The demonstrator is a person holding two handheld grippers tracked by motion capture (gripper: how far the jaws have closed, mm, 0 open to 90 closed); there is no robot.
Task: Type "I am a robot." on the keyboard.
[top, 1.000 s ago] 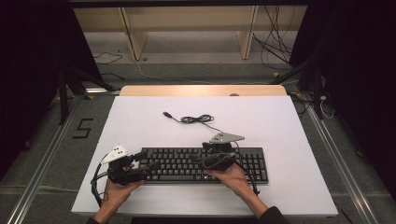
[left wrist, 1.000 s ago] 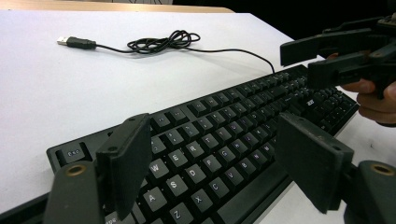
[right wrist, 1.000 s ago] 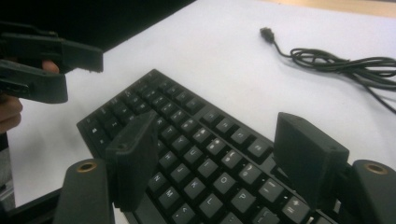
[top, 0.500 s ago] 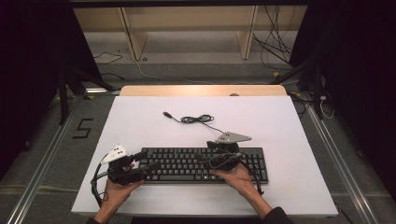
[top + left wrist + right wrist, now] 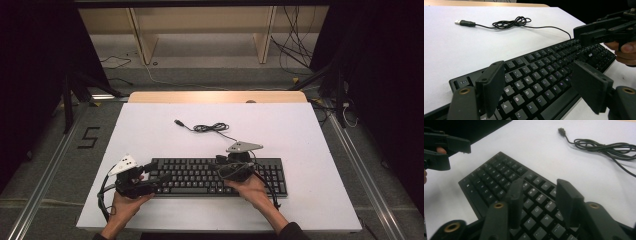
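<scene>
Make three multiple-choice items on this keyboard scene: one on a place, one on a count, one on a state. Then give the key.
1. Where does the black USB cable's coiled bundle lie?
A. On the white table beyond the black computer keyboard
B. On top of the keys
C. On the floor

2. How many hand-held black two-jaw grippers are over the keyboard?
A. One
B. Two
C. Three

3. How do the left gripper's jaws stand?
A. Clamped on the cable
C. Shut tight on a key
B. Apart, nothing between them

Key: 1 A, the high view shows the coil on the bare white table behind the keyboard. 2 B, the left gripper is at the keyboard's left end and the right gripper right of its middle. 3 B, the left gripper view shows keys through the wide gap.
</scene>
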